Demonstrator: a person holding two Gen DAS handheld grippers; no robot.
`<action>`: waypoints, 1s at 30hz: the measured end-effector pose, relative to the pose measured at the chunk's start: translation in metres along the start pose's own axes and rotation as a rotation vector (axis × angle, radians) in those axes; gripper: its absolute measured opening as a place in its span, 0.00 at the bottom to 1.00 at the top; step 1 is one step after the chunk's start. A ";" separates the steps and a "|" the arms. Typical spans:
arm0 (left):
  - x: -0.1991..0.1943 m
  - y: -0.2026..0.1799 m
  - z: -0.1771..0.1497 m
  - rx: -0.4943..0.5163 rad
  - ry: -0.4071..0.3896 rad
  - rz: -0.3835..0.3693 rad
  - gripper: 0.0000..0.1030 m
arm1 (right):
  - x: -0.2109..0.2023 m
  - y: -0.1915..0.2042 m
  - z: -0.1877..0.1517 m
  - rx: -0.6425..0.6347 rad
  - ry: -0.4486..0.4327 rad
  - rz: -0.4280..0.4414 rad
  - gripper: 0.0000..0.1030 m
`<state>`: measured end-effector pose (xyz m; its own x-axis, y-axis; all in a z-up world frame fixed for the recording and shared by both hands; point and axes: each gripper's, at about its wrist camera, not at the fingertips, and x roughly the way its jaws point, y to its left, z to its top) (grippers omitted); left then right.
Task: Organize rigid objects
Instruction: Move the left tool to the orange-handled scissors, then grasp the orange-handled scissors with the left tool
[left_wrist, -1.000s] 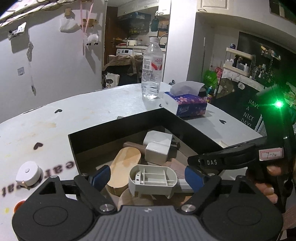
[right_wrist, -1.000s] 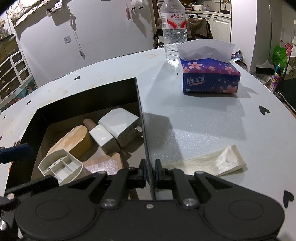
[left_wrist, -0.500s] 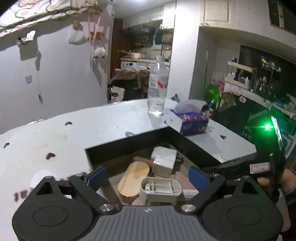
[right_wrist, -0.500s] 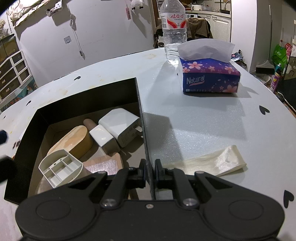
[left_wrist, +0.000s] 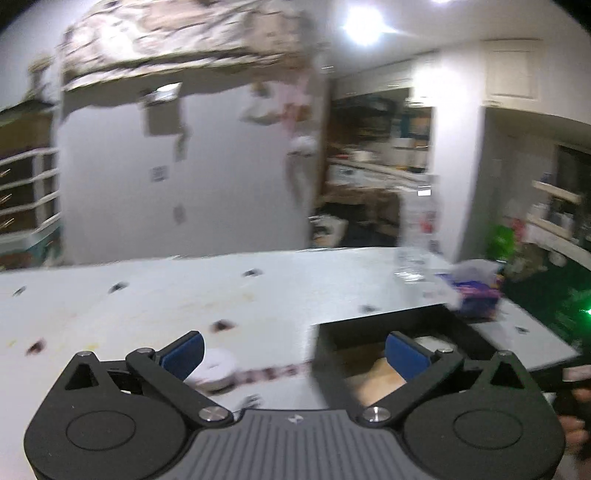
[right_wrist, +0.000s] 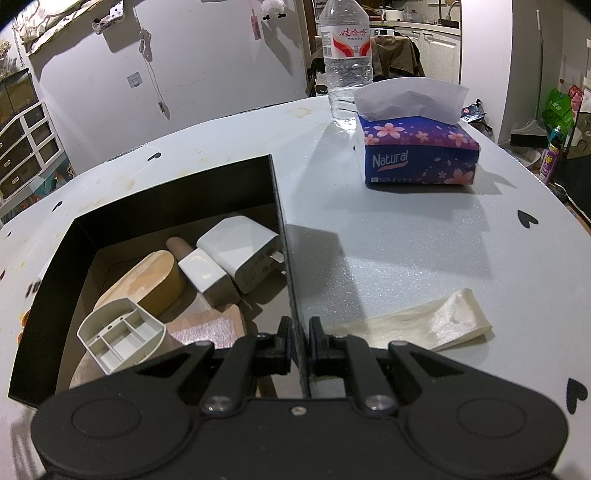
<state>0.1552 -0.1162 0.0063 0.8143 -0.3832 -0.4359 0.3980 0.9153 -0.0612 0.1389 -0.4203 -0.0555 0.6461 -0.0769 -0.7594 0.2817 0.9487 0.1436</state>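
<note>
1. Black card wall, pinched: the right gripper (right_wrist: 298, 345) is clamped on the near right wall of the black box (right_wrist: 275, 192), steadying it on the table (right_wrist: 406, 236).
2. Nearest inside the box lies a grey divided tray (right_wrist: 120, 338), then a wooden oval piece (right_wrist: 147, 280), and two white chargers (right_wrist: 236, 253) toward the far right corner.
3. The left gripper (left_wrist: 293, 350) hangs empty with its jaws wide apart, above the table to the left of the box; its view is blurred.
4. A round white object (left_wrist: 218, 369) just ahead of it, outside the box, looks like the next pick.
5. To do it well: keep the wall pinched, centre the open jaws over the object, and close squarely.
6. Farther off stand a tissue pack (right_wrist: 419, 157) and a water bottle (right_wrist: 345, 59).
</note>
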 end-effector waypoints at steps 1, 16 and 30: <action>0.002 0.006 -0.003 -0.011 0.008 0.033 1.00 | 0.000 0.000 0.000 0.000 0.000 0.000 0.11; 0.055 0.045 -0.054 -0.071 0.183 0.156 0.97 | 0.000 0.000 0.000 0.000 0.000 0.000 0.11; 0.062 0.047 -0.064 -0.029 0.178 0.186 0.59 | 0.000 0.000 0.000 0.000 0.000 0.000 0.11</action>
<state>0.1969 -0.0890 -0.0808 0.7840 -0.1827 -0.5932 0.2340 0.9722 0.0099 0.1389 -0.4201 -0.0555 0.6461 -0.0771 -0.7593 0.2822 0.9485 0.1438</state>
